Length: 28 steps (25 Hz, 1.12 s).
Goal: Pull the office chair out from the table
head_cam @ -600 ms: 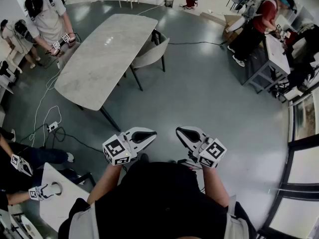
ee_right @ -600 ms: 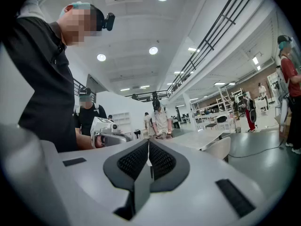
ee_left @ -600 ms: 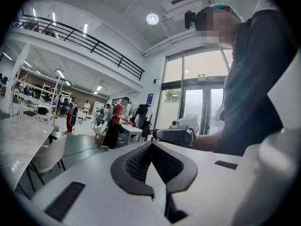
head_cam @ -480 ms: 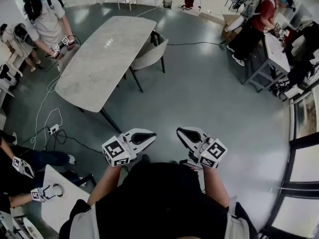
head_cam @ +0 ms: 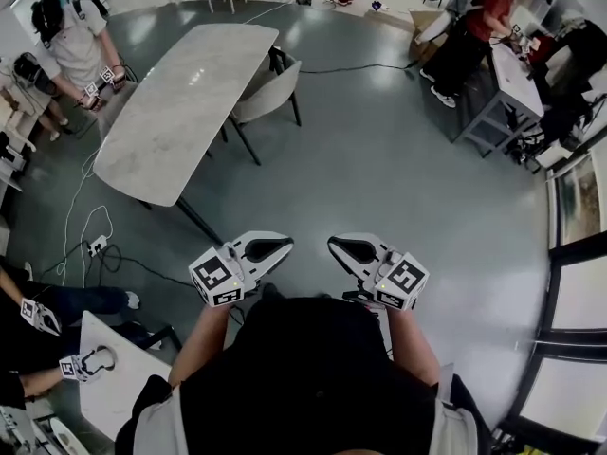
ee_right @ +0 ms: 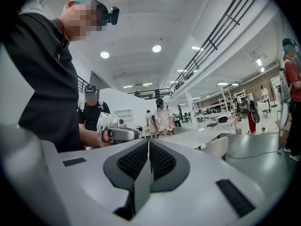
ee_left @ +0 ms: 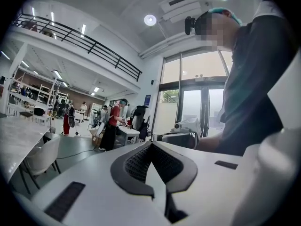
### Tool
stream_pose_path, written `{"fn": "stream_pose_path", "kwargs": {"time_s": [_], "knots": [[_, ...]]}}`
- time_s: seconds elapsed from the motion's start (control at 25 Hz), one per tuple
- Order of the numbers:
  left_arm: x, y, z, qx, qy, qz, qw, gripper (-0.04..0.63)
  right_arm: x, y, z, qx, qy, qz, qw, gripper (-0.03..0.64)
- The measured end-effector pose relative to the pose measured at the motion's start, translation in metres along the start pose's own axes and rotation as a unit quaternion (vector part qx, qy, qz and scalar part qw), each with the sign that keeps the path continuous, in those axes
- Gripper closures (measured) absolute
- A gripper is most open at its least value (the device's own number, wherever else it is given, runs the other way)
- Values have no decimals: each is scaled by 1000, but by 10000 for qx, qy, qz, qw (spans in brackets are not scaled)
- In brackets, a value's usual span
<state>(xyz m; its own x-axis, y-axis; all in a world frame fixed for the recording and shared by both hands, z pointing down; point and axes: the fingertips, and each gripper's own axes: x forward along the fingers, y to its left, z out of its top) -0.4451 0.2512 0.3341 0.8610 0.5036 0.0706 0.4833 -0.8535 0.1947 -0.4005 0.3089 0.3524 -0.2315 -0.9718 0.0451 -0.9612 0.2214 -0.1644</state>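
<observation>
Against the right-hand long side of the pale, marble-patterned oblong table (head_cam: 180, 102) stands the pale grey, shell-backed office chair (head_cam: 266, 98). It is drawn up close to the tabletop's rounded edge, its curved back turned to the open room and its thin dark legs splayed. We stand well apart from it, across a stretch of glossy grey-green floor (head_cam: 379, 178). We hold our left gripper (head_cam: 282, 246) and right gripper (head_cam: 335, 246) level in front of us. Each is a smooth white wedge with black ribbed pads and a marker cube at the rear. Both pairs of jaws are pressed together with nothing between them. Beyond the chair, a thin black cable (head_cam: 365, 67) lies across the floor.
</observation>
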Motion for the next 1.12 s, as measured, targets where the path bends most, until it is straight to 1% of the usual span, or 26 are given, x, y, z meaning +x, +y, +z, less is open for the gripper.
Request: {"fn": "stream_pose_path", "kwargs": {"time_s": [0.16, 0.32, 0.6, 0.72, 0.92, 1.12], "knots": [[15, -5, -5, -94, -40, 152, 9998, 583, -15, -2, -2, -179, 87, 31, 9998, 595], [24, -11, -15, -150, -17, 233, 9996, 583, -25, -4, -9, -219, 149, 88, 9996, 595], [43, -28, -36, -281, 116, 432, 9986, 583, -55, -11, -28, -107, 211, 180, 9996, 595], [47, -30, -40, -402, 252, 507, 9976, 583, -59, -14, -33, -5, 232, 180, 9996, 595], [50, -24, -45, -432, 308, 479, 9974, 584, -57, -17, -34, -24, 295, 169, 9994, 595], [57, -7, -47, -487, 288, 457, 9974, 584, -51, -36, -35, -6, 360, 67, 9993, 595]]}}
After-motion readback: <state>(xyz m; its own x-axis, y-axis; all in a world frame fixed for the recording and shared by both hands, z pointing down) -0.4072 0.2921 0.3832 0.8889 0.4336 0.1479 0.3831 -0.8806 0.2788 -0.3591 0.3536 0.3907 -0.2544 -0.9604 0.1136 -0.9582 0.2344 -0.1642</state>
